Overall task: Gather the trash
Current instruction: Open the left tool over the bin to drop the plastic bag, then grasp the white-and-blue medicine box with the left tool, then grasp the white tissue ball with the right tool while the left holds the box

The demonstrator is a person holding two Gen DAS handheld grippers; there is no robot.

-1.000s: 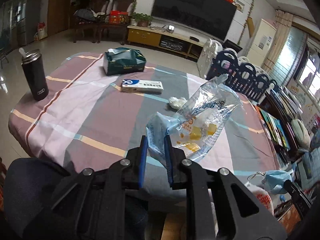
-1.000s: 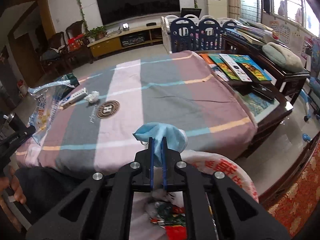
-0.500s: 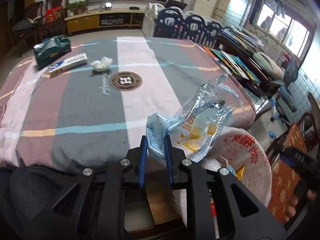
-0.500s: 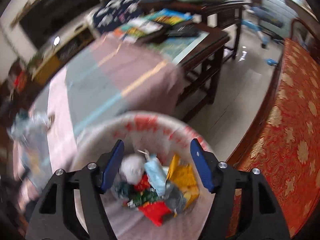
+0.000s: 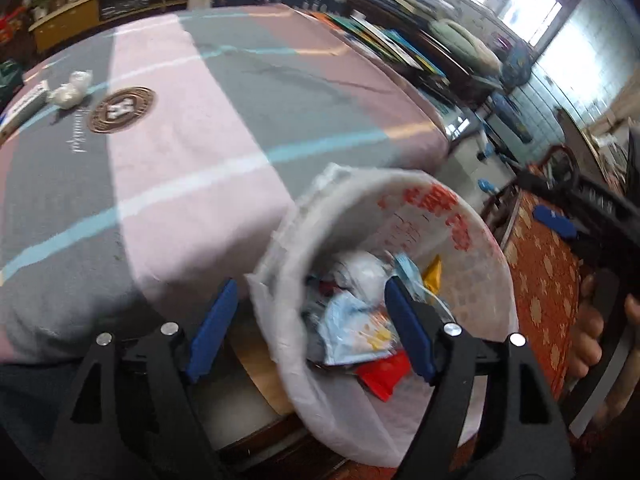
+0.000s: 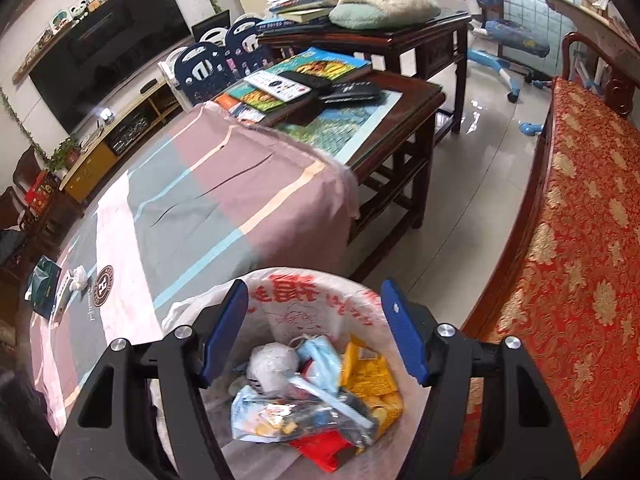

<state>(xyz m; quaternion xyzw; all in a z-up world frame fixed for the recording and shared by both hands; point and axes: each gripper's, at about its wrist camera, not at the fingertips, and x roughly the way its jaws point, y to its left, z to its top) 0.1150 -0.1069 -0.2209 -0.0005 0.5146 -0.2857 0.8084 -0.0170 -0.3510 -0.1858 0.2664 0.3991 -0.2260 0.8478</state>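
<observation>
A trash bin with a white liner [image 5: 460, 216] stands beside the table, full of wrappers. My left gripper [image 5: 310, 284] hangs over it, its jaws opening, with nothing pressed between the pads. The clear snack bag [image 5: 352, 328] lies in the bin below them. My right gripper [image 6: 314, 284] is open above the same bin [image 6: 280, 292], and the blue face mask [image 6: 320, 360] rests inside next to the snack bag [image 6: 280, 416]. A crumpled white tissue [image 5: 70, 90] lies on the far side of the tablecloth.
The striped tablecloth [image 5: 200, 120] also carries a round coaster [image 5: 122, 108], a white box [image 5: 24, 104] and a green tissue pack [image 6: 42, 284]. A dark side table with books [image 6: 360, 92] stands beyond. A red-gold sofa [image 6: 580, 240] flanks the bin.
Both grippers swung from the table over to the bin. The right one let the mask go into it, then the left one opened and the snack bag dropped in.
</observation>
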